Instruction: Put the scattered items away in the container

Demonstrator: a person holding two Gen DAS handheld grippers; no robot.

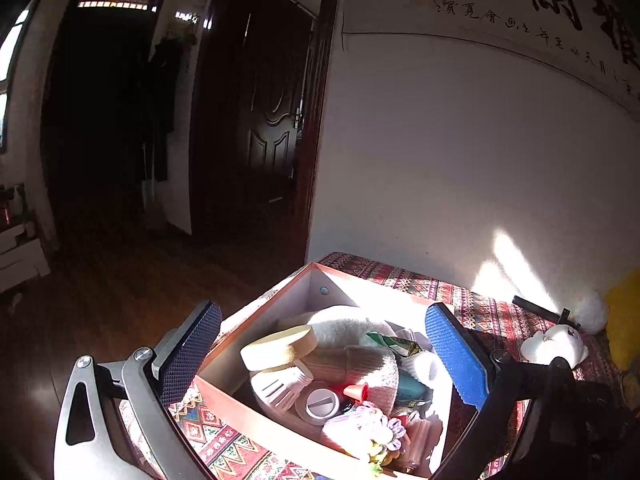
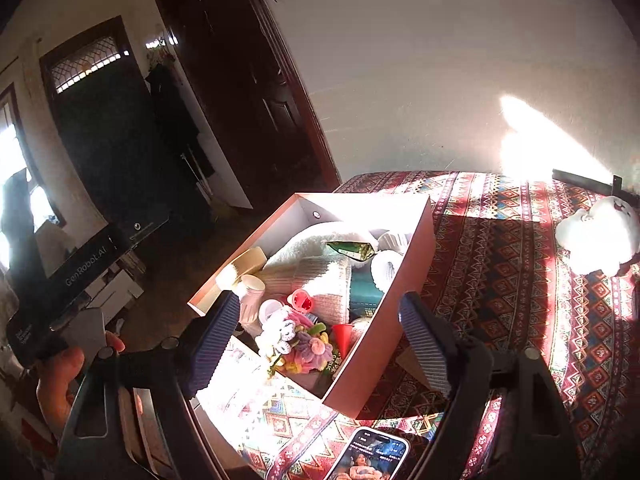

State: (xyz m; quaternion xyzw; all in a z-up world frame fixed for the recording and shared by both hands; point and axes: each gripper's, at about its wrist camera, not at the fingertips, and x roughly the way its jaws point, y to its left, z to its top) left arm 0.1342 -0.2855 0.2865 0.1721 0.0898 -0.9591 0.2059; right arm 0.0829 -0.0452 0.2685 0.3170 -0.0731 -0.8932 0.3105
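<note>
On patterned tablecloth [image 2: 500, 264], near the table's corner: one box [image 2: 416, 264], pink outside, white inside, heaped with soft white items, cups and a pastel knitted bouquet [image 2: 300, 340]. Left gripper [image 1: 324, 356] and right gripper [image 2: 320, 340]: jaws wide apart, holding nothing.

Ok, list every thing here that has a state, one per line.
left tool: open, nothing between its fingers
right tool: open, nothing between its fingers
box: lid off, nearly full of items
white plush toy: lying on the patterned cloth, outside the box
phone: screen lit, lying on the cloth near the box
dark door: ajar
</note>
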